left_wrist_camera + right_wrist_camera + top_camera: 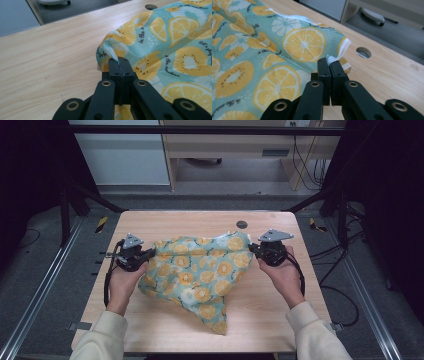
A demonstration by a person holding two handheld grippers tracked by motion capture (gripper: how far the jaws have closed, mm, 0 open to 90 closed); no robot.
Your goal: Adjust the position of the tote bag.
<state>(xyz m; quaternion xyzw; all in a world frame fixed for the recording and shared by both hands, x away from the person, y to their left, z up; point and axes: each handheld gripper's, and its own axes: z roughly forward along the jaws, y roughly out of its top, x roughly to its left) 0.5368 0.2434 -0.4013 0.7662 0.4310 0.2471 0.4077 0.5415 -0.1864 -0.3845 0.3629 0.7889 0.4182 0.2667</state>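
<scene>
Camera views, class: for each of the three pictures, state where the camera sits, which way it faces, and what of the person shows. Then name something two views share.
High view: above the person's side, facing forward and down on the table; forearms, hands, left gripper and right gripper show.
Left gripper view: rides the left gripper, looking along shut jaws pinching the fruit-print cloth.
Right gripper view: rides the right gripper, jaws pinching a cloth edge.
Shared: the cloth and the round table hole.

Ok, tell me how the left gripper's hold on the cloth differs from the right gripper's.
The left gripper pinches the fruit-print cloth at its left corner; the right gripper pinches the far right corner, near the table's round hole. White hem shows at the right grip, bunched print at the left. Both are shut on cloth.
</scene>
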